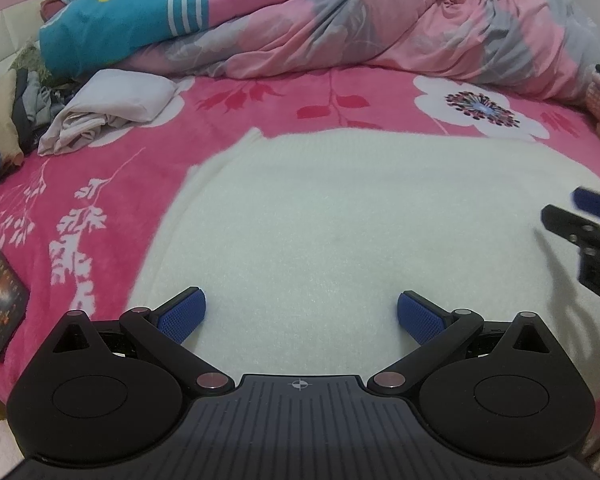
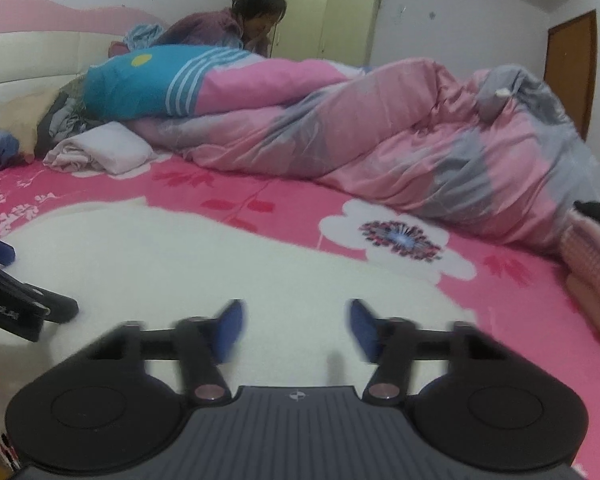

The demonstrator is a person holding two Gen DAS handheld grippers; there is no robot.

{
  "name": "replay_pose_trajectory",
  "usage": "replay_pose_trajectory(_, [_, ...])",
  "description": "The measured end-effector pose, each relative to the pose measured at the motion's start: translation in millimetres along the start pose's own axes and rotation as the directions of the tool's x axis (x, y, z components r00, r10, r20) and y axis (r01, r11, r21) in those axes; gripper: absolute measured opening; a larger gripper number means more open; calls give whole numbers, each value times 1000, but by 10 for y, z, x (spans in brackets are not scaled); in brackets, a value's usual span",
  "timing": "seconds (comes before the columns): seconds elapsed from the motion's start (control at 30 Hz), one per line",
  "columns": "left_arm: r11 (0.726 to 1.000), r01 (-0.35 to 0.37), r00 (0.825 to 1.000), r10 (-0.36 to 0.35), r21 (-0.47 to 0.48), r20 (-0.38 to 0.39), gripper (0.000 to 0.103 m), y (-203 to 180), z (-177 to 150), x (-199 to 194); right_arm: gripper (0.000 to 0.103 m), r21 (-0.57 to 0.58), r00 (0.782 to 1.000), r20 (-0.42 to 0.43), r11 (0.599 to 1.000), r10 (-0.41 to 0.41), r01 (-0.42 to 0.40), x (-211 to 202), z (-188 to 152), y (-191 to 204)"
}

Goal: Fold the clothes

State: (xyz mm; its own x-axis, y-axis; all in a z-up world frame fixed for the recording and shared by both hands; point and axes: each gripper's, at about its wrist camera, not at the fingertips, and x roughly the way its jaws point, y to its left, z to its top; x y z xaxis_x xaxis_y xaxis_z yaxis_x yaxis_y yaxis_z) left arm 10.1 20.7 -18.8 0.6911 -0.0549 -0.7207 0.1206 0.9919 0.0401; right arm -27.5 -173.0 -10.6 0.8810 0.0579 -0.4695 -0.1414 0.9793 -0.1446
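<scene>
White and fleecy, the garment (image 1: pixel 340 232) lies spread flat over the near part of the pink flowered bedspread (image 1: pixel 148 152), filling the middle of both wrist views. The left gripper (image 1: pixel 301 314) hovers over its near edge with its blue-padded fingers (image 1: pixel 182 314) spread wide and nothing between them. The right gripper (image 2: pixel 296 330) hangs over the right side of the same garment, its fingers (image 2: pixel 230 332) apart with only white cloth showing in the gap; they look blurred, and nothing is pinched. From the left view the right gripper shows at the right edge. A folded pale cloth (image 1: pixel 112 108) sits at the far left, beside a teal pillow (image 1: pixel 112 20). A pink and grey quilt (image 1: pixel 380 28) is heaped along the far side. A phone (image 1: pixel 0 296) lies on the bedspread at the near left. A person (image 2: pixel 240 24) sits beyond the pillow.
</scene>
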Motion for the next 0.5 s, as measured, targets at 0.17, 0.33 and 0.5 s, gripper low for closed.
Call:
replay_pose_trajectory(0.17, [1000, -7, 999, 7, 14, 39, 103, -1, 0, -58, 30, 27, 1000, -28, 1000, 6, -5, 160, -113, -48])
replay_pose_trajectory(0.33, [998, -37, 993, 30, 55, 111, 103, -41, 62, -124, 30, 32, 1000, -21, 999, 13, -13, 187, -155, -69])
replay_pose_trajectory(0.5, [1000, -20, 997, 20, 9, 76, 103, 57, 97, -65, 30, 43, 999, -27, 999, 24, -23, 121, -85, -65])
